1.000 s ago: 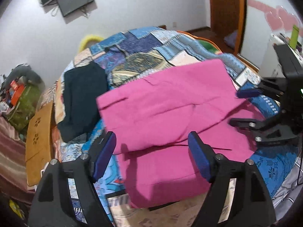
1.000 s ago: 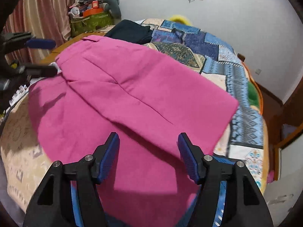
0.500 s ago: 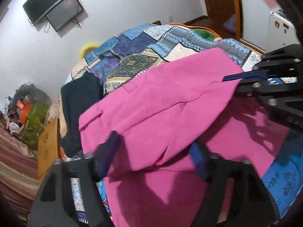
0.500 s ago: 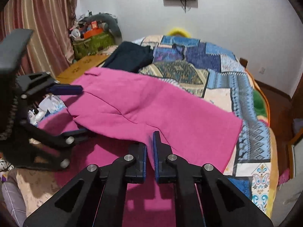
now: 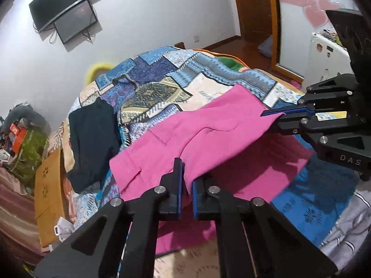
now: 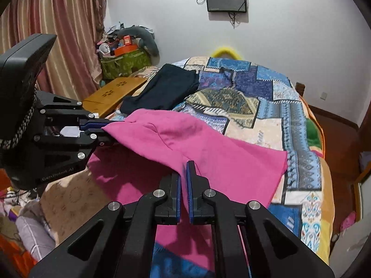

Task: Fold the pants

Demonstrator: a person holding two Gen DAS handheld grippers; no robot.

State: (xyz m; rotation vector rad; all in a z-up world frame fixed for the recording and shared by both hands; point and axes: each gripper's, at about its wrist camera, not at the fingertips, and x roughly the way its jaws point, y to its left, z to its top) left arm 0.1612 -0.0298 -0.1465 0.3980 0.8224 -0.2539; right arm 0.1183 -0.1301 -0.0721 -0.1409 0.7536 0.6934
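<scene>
The pants [image 5: 208,134] are of a plain, bright pink cloth and are laid across a patchwork bedspread, near the foot of the bed. They are already doubled over: an upper layer is raised off a lower layer, which lies flat on the bedspread and is shaded beneath it. The near edge of the upper layer is lifted at two points and sags slightly between them, while its far edge rests on the bedspread. A stitched pocket outline and a seam are seen on the upper face. Soft creases are spread across the cloth [image 6: 208,148].
</scene>
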